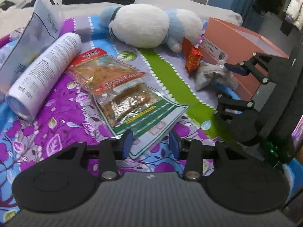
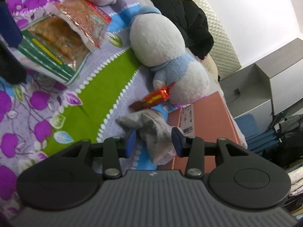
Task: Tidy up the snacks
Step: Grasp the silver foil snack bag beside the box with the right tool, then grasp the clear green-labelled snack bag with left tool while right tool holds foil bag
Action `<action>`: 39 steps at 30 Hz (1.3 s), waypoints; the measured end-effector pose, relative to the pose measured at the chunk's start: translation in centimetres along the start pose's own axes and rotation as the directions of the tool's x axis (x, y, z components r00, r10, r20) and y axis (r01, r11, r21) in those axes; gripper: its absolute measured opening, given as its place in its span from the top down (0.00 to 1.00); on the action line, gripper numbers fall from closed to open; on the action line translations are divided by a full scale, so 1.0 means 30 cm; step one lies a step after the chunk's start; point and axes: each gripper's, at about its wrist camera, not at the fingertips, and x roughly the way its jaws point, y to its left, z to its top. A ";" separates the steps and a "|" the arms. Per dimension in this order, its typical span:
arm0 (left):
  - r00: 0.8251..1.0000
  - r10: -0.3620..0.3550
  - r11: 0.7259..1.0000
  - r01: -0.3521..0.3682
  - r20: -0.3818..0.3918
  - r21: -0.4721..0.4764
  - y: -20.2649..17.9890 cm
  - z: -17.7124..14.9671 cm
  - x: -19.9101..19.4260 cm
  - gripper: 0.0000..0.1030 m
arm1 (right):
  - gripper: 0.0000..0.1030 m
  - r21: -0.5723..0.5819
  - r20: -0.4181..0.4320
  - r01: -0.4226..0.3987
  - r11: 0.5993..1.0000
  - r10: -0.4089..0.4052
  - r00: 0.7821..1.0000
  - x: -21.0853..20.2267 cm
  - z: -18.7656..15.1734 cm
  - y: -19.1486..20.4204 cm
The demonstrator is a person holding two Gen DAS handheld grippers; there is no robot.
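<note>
A green-and-white snack packet lies on the floral bedspread, overlapped by a red-edged snack packet. My left gripper is open, its blue pads on either side of the green packet's near corner. A grey crumpled snack wrapper lies beside the pink box; my right gripper is open with its pads astride it. It also shows in the left wrist view, where the right gripper reaches in. A red candy lies just beyond the wrapper.
A white and blue plush toy lies at the back. A white spray can and a pale pouch lie at the left. Dark clothes lie past the plush toy. The bedspread covers the bed.
</note>
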 end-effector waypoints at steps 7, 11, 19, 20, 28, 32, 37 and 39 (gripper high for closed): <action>0.999 0.044 0.997 -0.044 0.009 0.068 -0.031 -0.009 0.020 0.64 | 0.76 -0.015 0.011 0.006 1.000 -0.006 1.000 -0.013 0.005 0.008; 1.000 0.023 0.998 -0.023 0.002 0.057 -0.038 -0.004 0.014 0.90 | 0.79 -0.010 0.027 -0.017 1.000 0.017 0.999 -0.036 0.004 -0.002; 1.000 0.029 0.999 -0.029 0.003 0.045 -0.055 -0.010 -0.050 0.95 | 0.81 0.016 0.048 -0.071 0.997 0.070 0.996 -0.106 -0.016 -0.019; 0.999 0.032 0.999 -0.032 0.006 0.042 -0.060 -0.015 -0.063 0.95 | 0.81 0.020 0.051 -0.079 0.997 0.078 0.996 -0.118 -0.020 -0.021; 0.999 0.038 0.999 -0.038 0.011 0.008 -0.124 -0.070 -0.183 0.95 | 0.82 0.064 0.064 -0.152 0.986 0.148 0.987 -0.216 -0.067 -0.037; 0.999 0.032 0.999 -0.032 0.008 -0.018 -0.167 -0.113 -0.261 0.95 | 0.82 0.075 0.075 -0.200 0.977 0.195 0.978 -0.284 -0.096 -0.043; 0.999 0.045 0.999 -0.045 -0.029 -0.026 -0.219 -0.175 -0.326 0.95 | 0.82 0.077 0.088 -0.242 0.967 0.235 0.968 -0.386 -0.135 -0.044; 0.998 0.058 0.998 -0.059 -0.031 -0.028 -0.244 -0.204 -0.357 0.95 | 0.82 0.057 0.093 -0.267 0.962 0.261 0.961 -0.433 -0.152 -0.037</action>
